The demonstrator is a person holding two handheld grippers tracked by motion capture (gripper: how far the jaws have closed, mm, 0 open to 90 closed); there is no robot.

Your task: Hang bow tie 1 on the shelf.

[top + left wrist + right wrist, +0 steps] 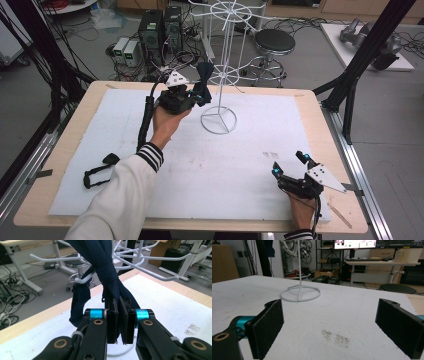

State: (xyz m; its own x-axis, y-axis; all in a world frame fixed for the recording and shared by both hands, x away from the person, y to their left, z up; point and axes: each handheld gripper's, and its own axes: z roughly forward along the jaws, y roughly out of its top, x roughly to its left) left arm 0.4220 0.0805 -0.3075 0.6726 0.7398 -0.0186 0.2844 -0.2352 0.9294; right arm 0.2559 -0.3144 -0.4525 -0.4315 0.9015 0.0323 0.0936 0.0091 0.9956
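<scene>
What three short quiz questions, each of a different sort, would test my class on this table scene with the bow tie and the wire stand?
1. True or false: the left gripper is shut on the dark blue bow tie.
2. The right gripper is: A open, B shut on a strap, C shut on the stand.
3. Fill in: the bow tie hangs at a hook of the white wire ____.

Key: 1 true; 2 A; 3 stand.
</scene>
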